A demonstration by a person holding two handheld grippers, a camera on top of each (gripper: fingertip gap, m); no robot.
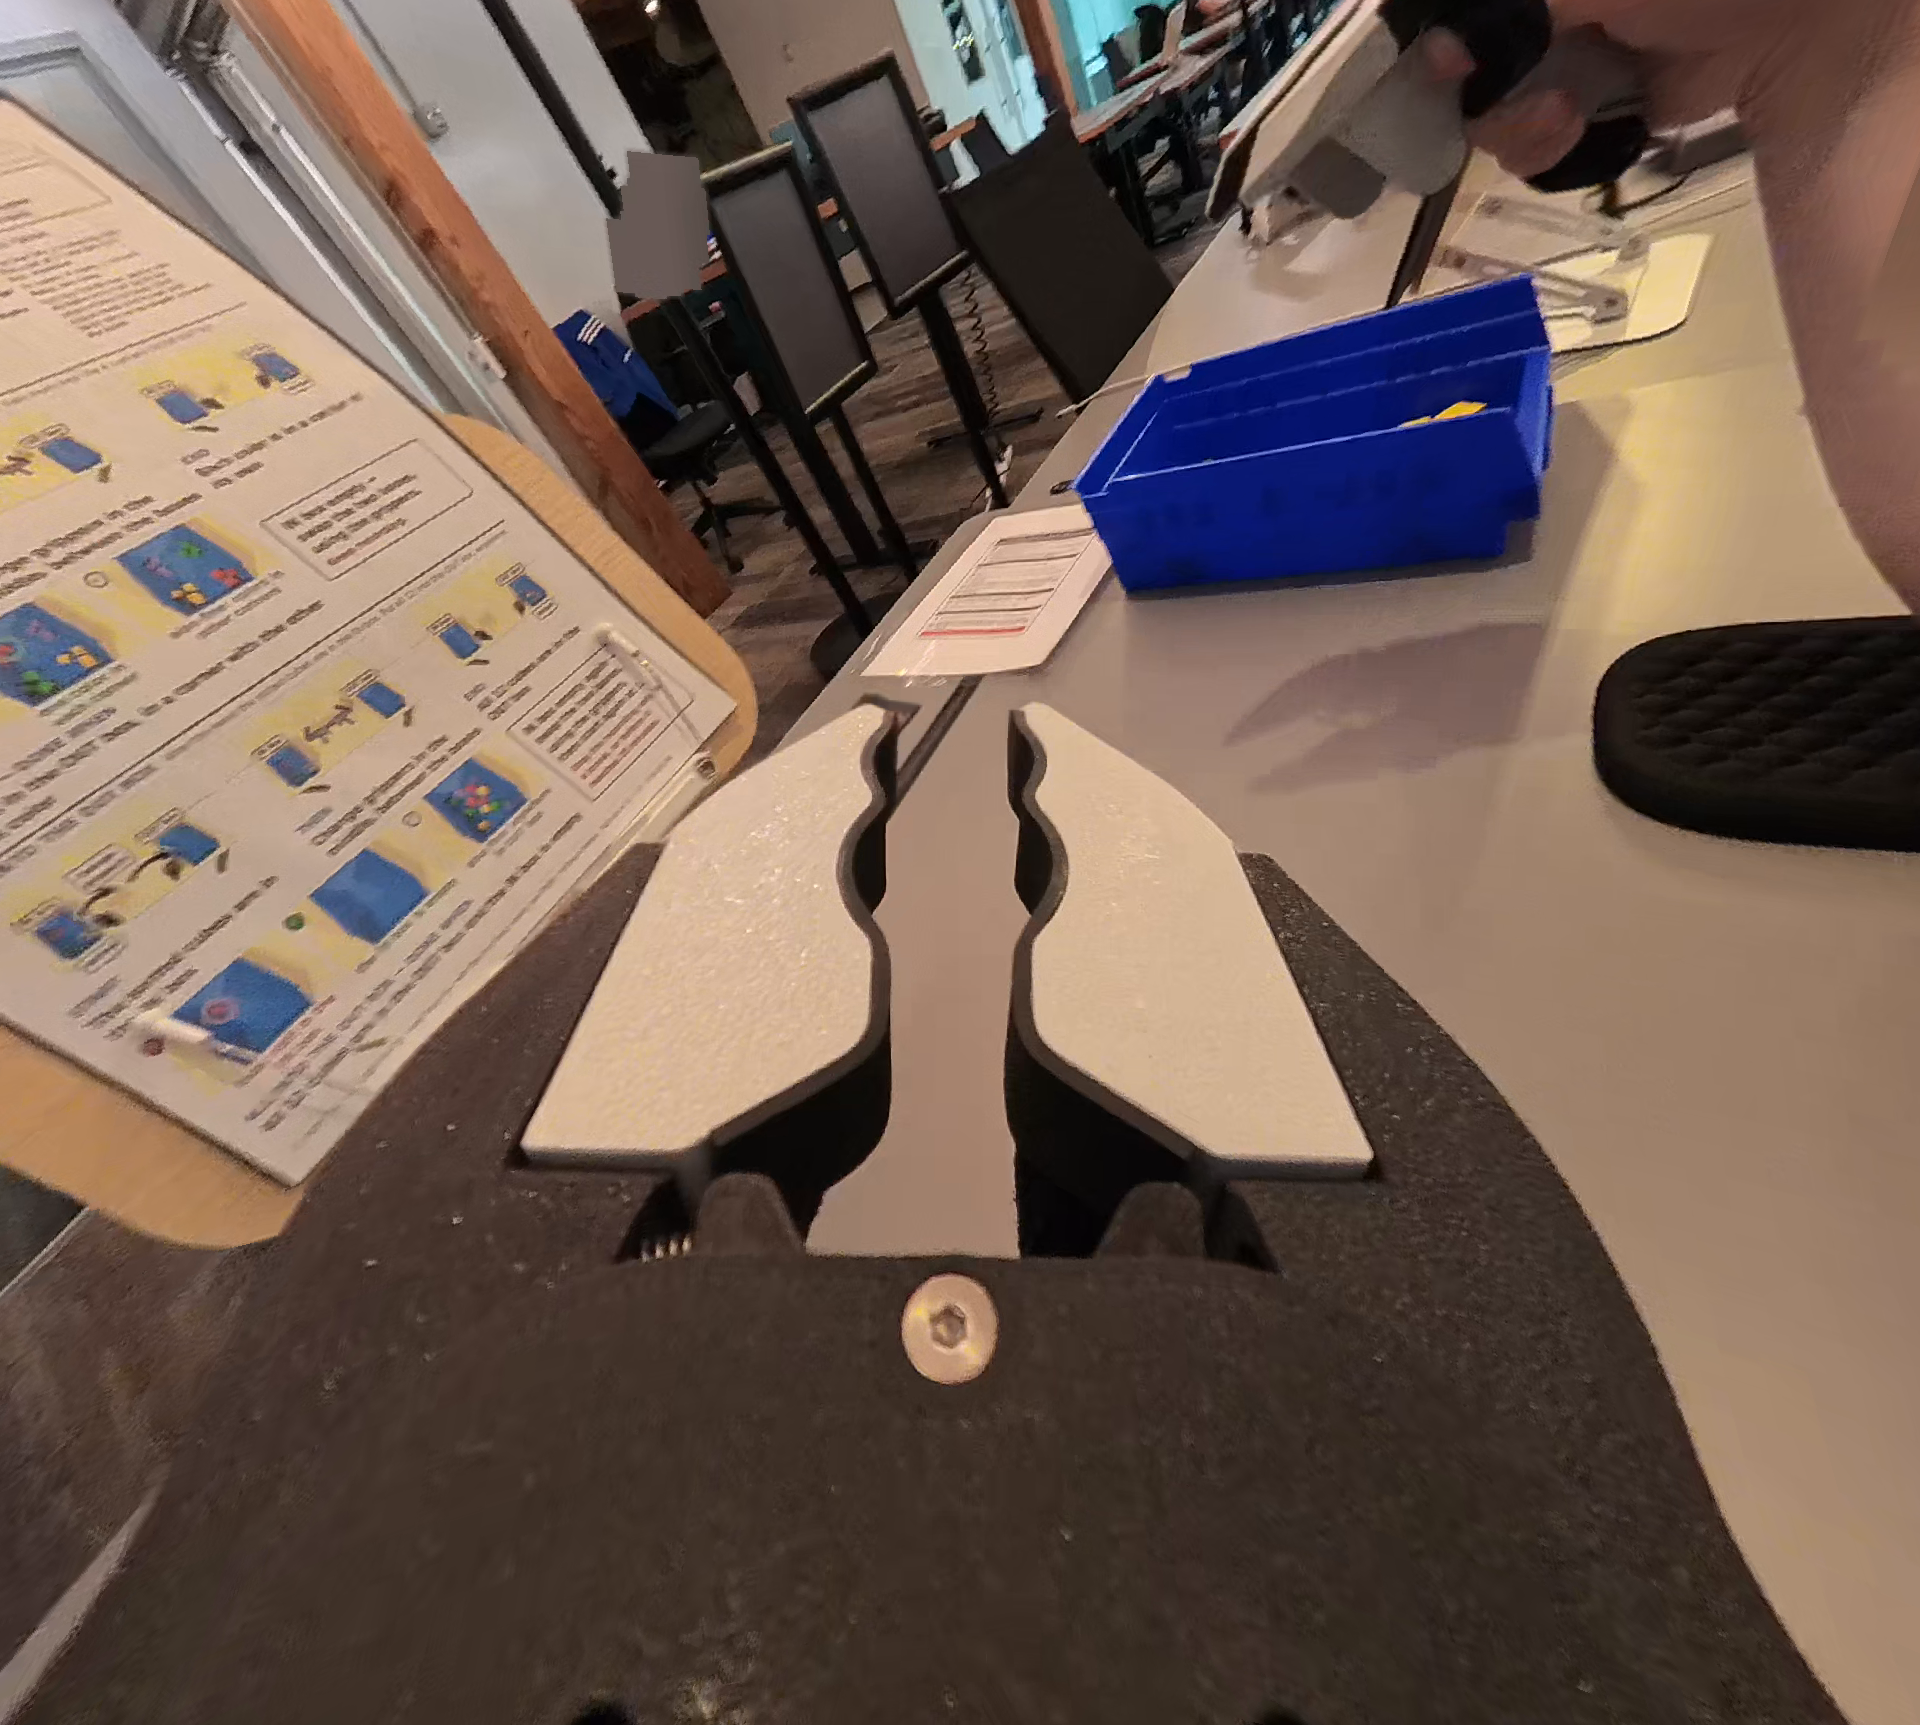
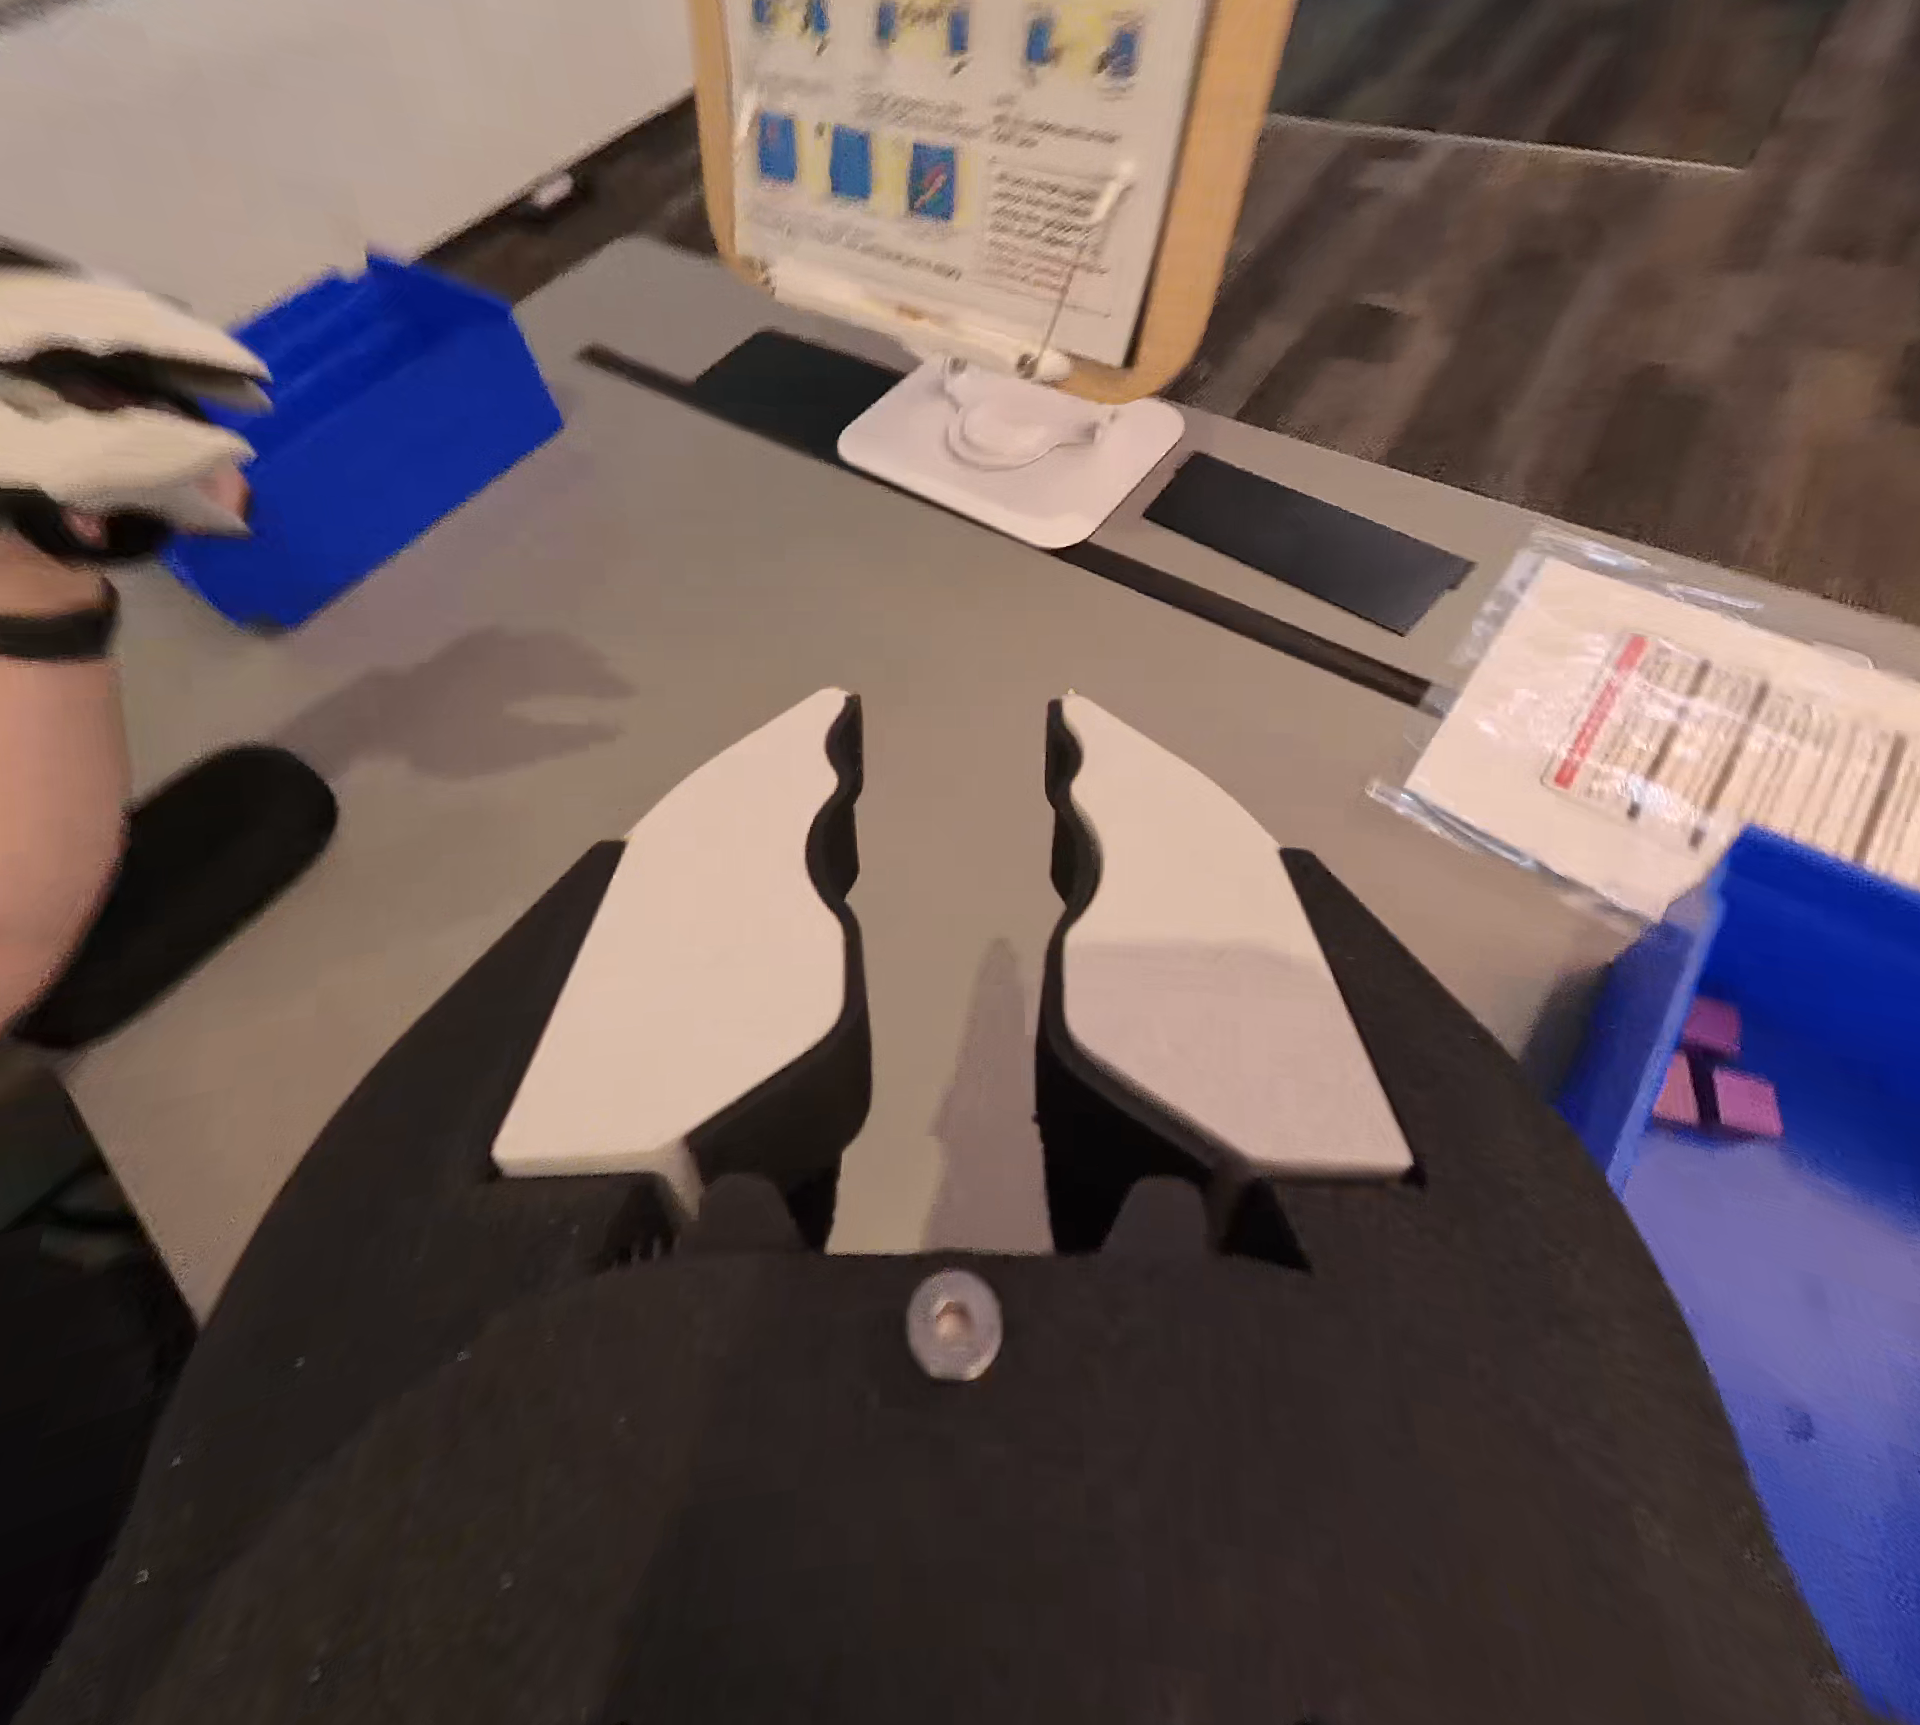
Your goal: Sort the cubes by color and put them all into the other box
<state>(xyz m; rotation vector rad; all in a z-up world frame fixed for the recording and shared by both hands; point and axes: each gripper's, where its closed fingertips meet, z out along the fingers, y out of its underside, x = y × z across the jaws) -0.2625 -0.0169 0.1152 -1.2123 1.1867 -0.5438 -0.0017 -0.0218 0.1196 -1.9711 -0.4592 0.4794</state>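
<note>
The left gripper [image 1: 951,719], with its pale grey fingers set in a black body, hung above the smooth grey tabletop [image 1: 1403,1000] with its jaws parted and nothing between them. Ahead of it and to the right stood a blue plastic bin [image 1: 1320,480] with a divider running along its length; a sliver of a yellow cube [image 1: 1449,411] showed over the near wall, close to the bin's right end (the rest of the inside was hidden by the wall). A laminated white sheet [image 1: 997,595] lay flat just beside the bin's left end. A black quilted pad [image 1: 1766,730] rested on the table at the right edge. To the left stood a printed instruction board on a light wooden backing [image 1: 312,636], tilted across the frame.

The right gripper [image 2: 954,714] was likewise released, its fingers spread over bare table [image 2: 727,636]. At the lower right, the corner of a second blue bin [image 2: 1787,1104] held small purple cubes [image 2: 1725,1088] against its near wall. Another blue bin [image 2: 384,439] sat well apart at the far left, behind the left gripper [image 2: 244,418], which was blurred there. The instruction board [image 2: 987,65] stood on a white base [image 2: 1013,454] at the table's far side.

In the left wrist view, a hand [image 1: 1704,2] gripped the right gripper's handle at the upper right, above the bin.
</note>
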